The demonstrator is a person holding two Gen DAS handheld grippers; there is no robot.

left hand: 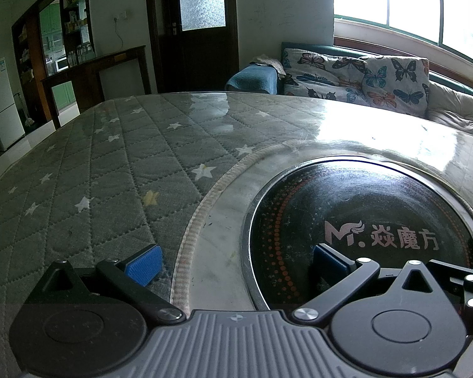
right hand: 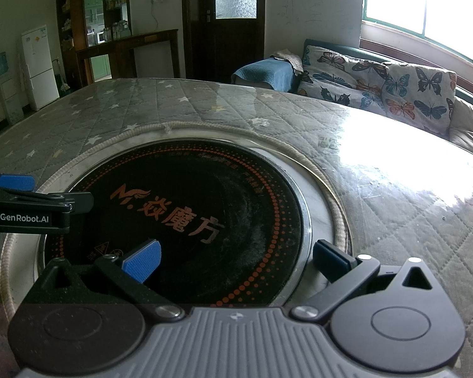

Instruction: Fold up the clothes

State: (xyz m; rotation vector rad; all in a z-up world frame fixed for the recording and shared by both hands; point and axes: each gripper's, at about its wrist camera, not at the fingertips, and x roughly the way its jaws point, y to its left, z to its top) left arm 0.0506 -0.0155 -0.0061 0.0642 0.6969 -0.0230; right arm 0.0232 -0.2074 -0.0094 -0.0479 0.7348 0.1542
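Observation:
No garment shows in either view. My left gripper [left hand: 236, 264] is open, its blue-padded fingers spread over the near edge of a round table with nothing between them. My right gripper [right hand: 236, 263] is open too, hovering empty above the black round cooktop [right hand: 186, 214] set in the table's middle. In the right wrist view the left gripper [right hand: 25, 201] juts in from the left edge. The tabletop wears a grey quilted cover with white stars [left hand: 94, 170] under a clear sheet.
The black cooktop [left hand: 362, 220] has a metal rim and a woven trim ring around it. Behind the table stands a sofa with butterfly cushions [right hand: 378, 82] and a blue towel [right hand: 268, 72]. A dark door, a wooden counter and a white fridge [right hand: 37, 66] line the back wall.

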